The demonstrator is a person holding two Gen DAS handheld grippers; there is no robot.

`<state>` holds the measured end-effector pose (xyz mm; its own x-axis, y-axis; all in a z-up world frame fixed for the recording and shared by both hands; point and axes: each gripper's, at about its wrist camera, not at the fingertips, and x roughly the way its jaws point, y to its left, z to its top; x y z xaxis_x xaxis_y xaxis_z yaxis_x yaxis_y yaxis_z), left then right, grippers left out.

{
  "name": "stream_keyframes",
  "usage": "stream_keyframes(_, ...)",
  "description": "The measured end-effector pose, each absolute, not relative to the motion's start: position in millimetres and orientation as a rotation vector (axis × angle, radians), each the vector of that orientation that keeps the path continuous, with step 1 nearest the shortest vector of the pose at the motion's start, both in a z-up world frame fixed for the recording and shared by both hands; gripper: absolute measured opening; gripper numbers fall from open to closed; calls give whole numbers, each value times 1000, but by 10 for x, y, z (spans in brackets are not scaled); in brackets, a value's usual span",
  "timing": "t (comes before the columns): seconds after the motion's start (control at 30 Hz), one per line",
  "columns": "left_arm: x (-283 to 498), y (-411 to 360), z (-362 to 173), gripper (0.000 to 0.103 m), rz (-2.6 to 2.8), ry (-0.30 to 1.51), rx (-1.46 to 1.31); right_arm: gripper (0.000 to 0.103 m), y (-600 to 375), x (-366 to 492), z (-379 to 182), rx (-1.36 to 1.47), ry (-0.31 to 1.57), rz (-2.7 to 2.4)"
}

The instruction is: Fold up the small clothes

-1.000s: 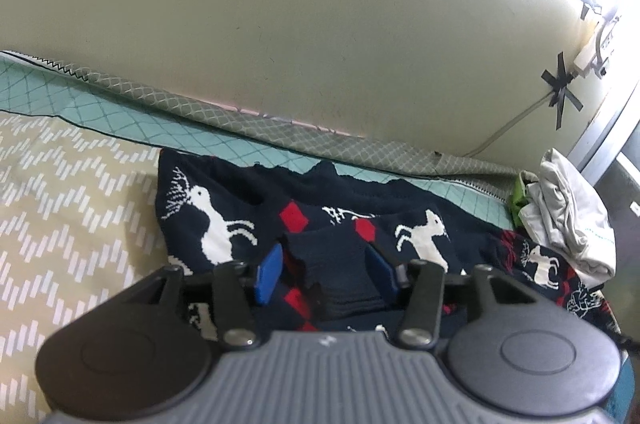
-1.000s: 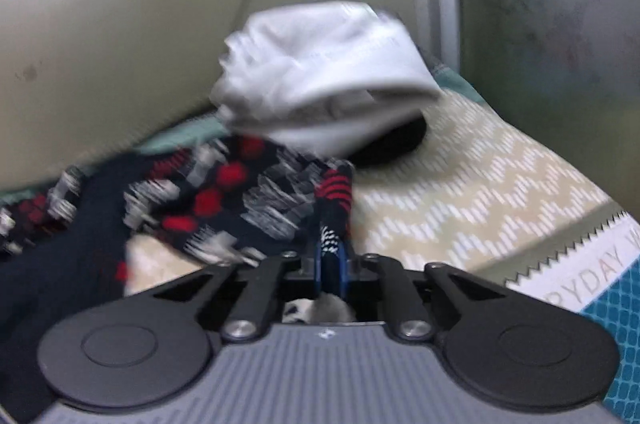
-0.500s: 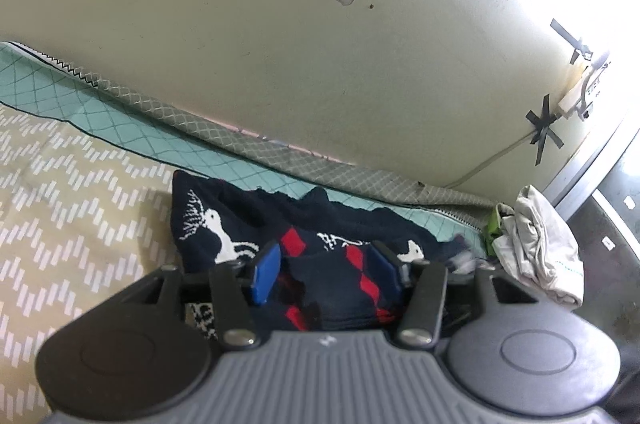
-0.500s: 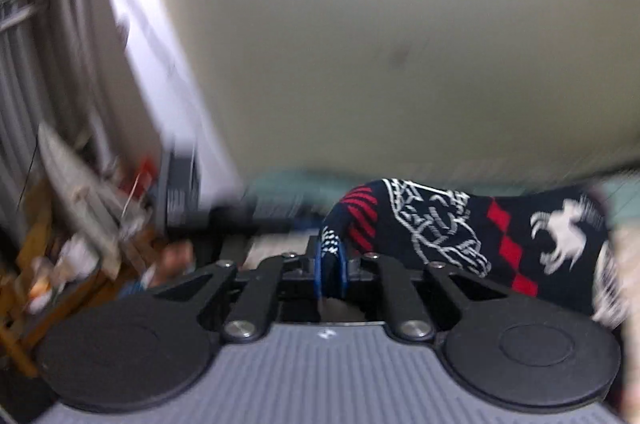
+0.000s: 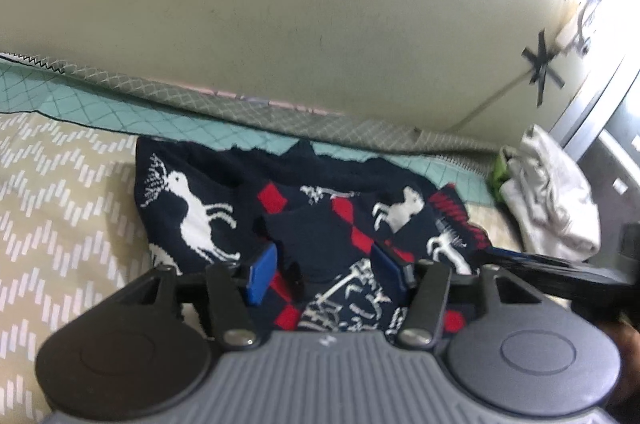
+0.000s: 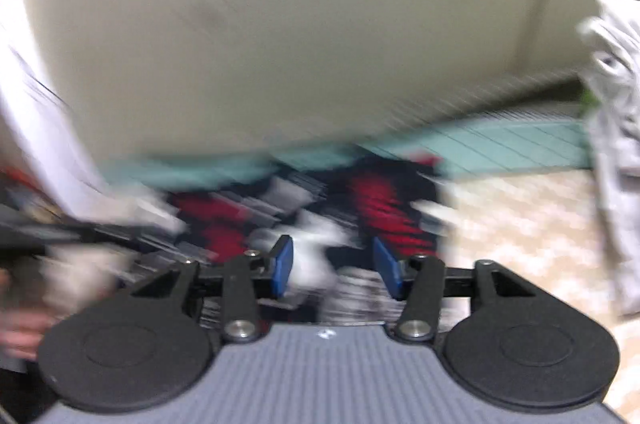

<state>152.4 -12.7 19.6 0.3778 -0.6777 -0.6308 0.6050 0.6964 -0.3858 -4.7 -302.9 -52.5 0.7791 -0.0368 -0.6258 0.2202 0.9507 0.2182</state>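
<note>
Looking along your left gripper (image 5: 326, 274), you see its jaws spread and opening further, with a dark fold of the navy reindeer sweater (image 5: 304, 216) between the blue pads (image 5: 262, 274); the pads stand clear of the cloth on both sides, so nothing is pinched. The sweater lies bunched on the bed, on the beige zigzag bedspread (image 5: 60, 207), with its far edge over the teal quilted border (image 5: 100, 103) that runs along the wall (image 5: 280, 35). A white reindeer shows on its left part and red diamonds and another deer toward the middle; a red-striped cuff lies at its right end. To the right of the sweater, near the bed's corner, you have a crumpled white garment (image 5: 552, 195) with a bit of green cloth (image 5: 498, 171) just beside it. Your right gripper (image 5: 560, 276) comes in from the right edge of that view, low and close to the sweater's striped cuff.

Your right wrist view is heavily blurred. There your right gripper's (image 6: 332, 272) jaws are spread and opening, and the sweater (image 6: 372, 207) lies under and ahead of them as a smear of navy, red and white; you cannot tell whether the pads touch it, but they do not press on it. The white garment (image 6: 612, 151) stands at the right edge, and the other gripper shows as a dark blur at the left.
</note>
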Motion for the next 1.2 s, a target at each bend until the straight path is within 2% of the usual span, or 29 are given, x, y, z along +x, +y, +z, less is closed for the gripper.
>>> stream_keyframes(0.03,1534,-134,178,53,-813,859,-88,21,-3076,-60,-539,285,653,-167)
stream_keyframes(0.07,1551,-124,165,53,-800,864,-87,20,-3129,-86,-511,319,653,-174)
stream_keyframes(0.1,1574,-99,162,53,-789,867,-94,20,-3146,-132,-472,358,645,-190)
stream_keyframes(0.13,1604,-56,167,54,-776,868,-112,31,-3110,-228,-410,368,613,-190)
stream_keyframes(0.17,1634,-14,175,54,-767,867,-129,47,-3055,-337,-344,350,579,-168)
stream_keyframes(0.4,1799,293,271,57,-685,847,-240,47,-1894,-1189,179,14,400,337)
stream_keyframes(0.5,1818,344,292,57,-678,846,-263,41,-1323,-1469,264,-234,367,519)
stream_keyframes(0.53,1815,344,298,57,-680,845,-263,35,-1187,-1522,246,-335,360,547)
stream_keyframes(0.63,1794,322,319,57,-692,840,-257,35,-854,-1608,56,-736,352,494)
stream_keyframes(0.83,1755,332,379,59,-713,825,-271,36,-685,-1558,-367,-1288,281,518)
stream_keyframes(1.03,1755,379,415,59,-713,822,-292,41,-573,-1531,-789,-1743,163,664)
stream_keyframes(1.1,1755,400,428,60,-713,819,-302,41,-537,-1491,-827,-1764,172,707)
stream_keyframes(1.13,1757,410,433,60,-714,818,-308,36,-521,-1483,-815,-1743,185,720)
stream_keyframes(1.2,1761,420,439,60,-713,816,-313,19,-467,-1404,-780,-1655,229,726)
